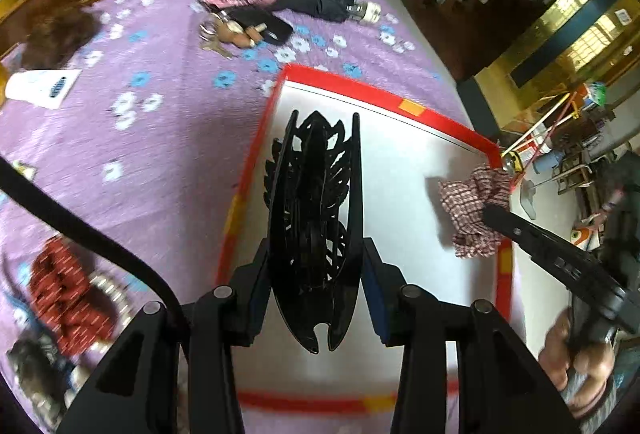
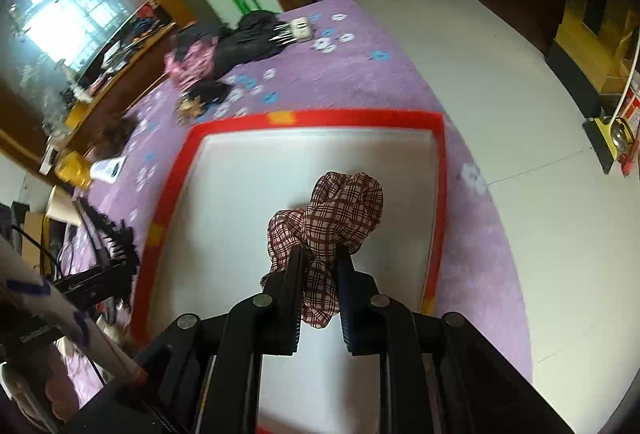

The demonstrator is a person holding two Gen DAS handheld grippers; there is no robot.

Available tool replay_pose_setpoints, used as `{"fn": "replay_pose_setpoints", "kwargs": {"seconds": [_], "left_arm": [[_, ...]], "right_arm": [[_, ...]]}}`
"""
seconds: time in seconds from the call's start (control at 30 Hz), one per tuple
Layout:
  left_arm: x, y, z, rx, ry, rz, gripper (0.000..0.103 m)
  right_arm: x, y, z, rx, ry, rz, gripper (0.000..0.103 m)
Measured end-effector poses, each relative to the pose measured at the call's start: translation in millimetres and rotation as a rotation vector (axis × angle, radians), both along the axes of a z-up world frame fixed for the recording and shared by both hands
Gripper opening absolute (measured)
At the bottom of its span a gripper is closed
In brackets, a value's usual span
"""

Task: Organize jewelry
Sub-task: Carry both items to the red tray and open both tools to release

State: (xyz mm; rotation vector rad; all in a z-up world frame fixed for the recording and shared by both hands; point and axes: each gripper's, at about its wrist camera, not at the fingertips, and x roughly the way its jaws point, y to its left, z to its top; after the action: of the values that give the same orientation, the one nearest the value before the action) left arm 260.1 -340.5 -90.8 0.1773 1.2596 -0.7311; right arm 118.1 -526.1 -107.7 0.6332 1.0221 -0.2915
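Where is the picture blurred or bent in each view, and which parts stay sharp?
Left wrist view: the black hair claw in the jaws is sharp; the purple cloth at the left edge is smeared; the tray's red rim curves from the fisheye lens.
Right wrist view: the plaid scrunchie is fairly sharp; the red rim looks softly blurred; the window is overexposed.

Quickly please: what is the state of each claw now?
Left claw: closed on the black hair clip.
Right claw: closed on the plaid scrunchie.
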Motion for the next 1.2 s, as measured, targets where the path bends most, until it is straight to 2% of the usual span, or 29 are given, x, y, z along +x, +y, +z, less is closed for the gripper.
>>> {"fn": "replay_pose_setpoints", "kwargs": {"seconds": [0.17,0.23,0.3,0.37,0.43,0.5,0.63,0.8,0.87,0.93,1.0,1.03,1.07,1.2], "left_arm": [[9,-25,-13,0.019,-0.021,-0.007,0.041],[11,-29,-14,0.016,-0.026,-0.008,0.052],[11,-29,-11,-0.005,-0.024,-0.015,0.056],[11,-28,-8,-0.019,-0.017,-0.026,0.056],[10,-22,-2,-0.039,0.001,-0.023,0.056],[5,-10,8,-0.094,0.027,-0.023,0.058],[-3,26,21,-0.149,0.034,0.019,0.068],[-12,76,0,-0.057,-0.001,0.129,0.068],[-15,82,-14,-0.008,0.011,0.132,0.06],[-19,81,-23,0.021,0.023,0.117,0.037],[-28,76,-31,0.054,0.029,0.096,0.026],[-33,75,-33,0.079,0.012,0.098,0.025],[-38,75,-34,0.091,-0.002,0.101,0.025],[-57,79,-35,0.097,0.025,0.105,0.021]], "right_arm": [[9,-14,-11,-0.006,0.012,-0.011,0.019],[10,-17,-13,-0.004,0.013,-0.02,0.03],[11,-20,-14,-0.003,0.007,-0.027,0.059],[11,-20,-11,-0.003,-0.006,-0.026,0.067],[8,-19,-4,-0.007,-0.016,-0.021,0.068],[3,-16,6,-0.003,-0.04,-0.016,0.068],[-25,1,21,-0.036,-0.039,0.011,0.074],[-81,24,5,-0.035,0.034,0.003,0.074],[-99,33,-8,-0.03,0.076,-0.016,0.072],[-110,39,-19,0.005,0.095,-0.03,0.061],[-115,46,-29,0.035,0.108,-0.058,0.044],[-115,49,-32,0.04,0.119,-0.059,0.038],[-115,52,-35,0.041,0.129,-0.059,0.029],[-119,55,-32,0.002,0.16,-0.071,0.017]]}}
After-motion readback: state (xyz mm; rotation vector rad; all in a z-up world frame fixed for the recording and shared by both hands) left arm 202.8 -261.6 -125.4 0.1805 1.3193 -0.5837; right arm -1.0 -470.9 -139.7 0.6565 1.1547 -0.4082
